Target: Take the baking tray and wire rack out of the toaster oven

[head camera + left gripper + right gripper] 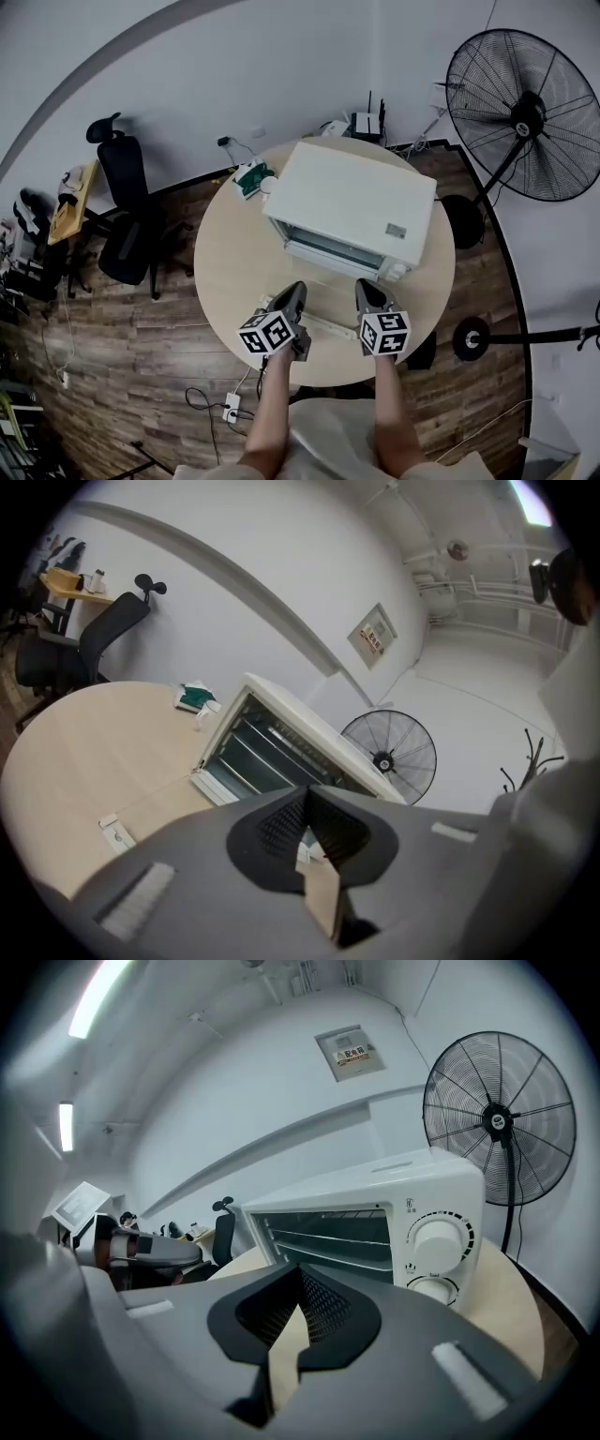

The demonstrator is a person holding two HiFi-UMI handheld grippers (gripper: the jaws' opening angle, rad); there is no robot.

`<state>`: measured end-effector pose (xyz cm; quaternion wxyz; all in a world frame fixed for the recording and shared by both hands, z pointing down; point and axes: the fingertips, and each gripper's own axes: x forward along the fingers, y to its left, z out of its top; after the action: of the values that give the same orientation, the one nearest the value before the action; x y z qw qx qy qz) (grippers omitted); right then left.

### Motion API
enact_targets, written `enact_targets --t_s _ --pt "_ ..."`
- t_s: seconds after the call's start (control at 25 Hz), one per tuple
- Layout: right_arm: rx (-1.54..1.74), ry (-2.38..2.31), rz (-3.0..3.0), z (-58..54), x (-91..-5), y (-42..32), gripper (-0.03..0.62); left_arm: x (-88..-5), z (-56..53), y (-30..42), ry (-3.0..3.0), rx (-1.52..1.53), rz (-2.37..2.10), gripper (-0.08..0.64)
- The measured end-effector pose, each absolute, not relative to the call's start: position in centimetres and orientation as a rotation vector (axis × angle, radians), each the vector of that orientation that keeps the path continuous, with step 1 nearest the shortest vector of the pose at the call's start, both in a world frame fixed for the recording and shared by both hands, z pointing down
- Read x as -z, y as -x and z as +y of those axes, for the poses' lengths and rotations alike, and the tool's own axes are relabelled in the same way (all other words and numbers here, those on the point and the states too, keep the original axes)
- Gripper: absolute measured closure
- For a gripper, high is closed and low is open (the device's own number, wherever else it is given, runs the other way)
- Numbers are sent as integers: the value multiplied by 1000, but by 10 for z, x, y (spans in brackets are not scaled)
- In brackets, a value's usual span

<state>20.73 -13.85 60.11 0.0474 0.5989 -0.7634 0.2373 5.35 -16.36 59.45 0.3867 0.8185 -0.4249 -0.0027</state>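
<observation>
Grey left gripper [292,289] and right gripper [368,286], black ribbed pads [281,827], black-and-white marker cubes [267,333], pale garment [328,433]

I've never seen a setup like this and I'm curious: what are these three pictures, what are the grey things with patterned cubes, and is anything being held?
There is no robot here. A person holds a two-jaw gripper in each hand, and the patterned cubes are part of the grippers. The head view looks down from a camera on the person's head and shows the left gripper and right gripper over a round table. The other two pictures come from cameras riding on each gripper, looking along its jaws. On the table stands a white toaster oven with its door folded open and metal shelves inside. A small green-and-white item lies behind it. Both grippers' jaws are together and hold nothing.
</observation>
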Motion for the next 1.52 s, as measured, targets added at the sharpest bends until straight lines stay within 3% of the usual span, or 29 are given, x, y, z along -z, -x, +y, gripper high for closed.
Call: enact_targets --t_s 0.6,1.52 --pt "-763 -1895 -2210 -161 -619 -205 595 -611 -193 -30 -2000 65 -993 505" --pt "-673 -1860 -2084 -170 -635 -179 595 -640 -239 -82 -1851 315 -734 503"
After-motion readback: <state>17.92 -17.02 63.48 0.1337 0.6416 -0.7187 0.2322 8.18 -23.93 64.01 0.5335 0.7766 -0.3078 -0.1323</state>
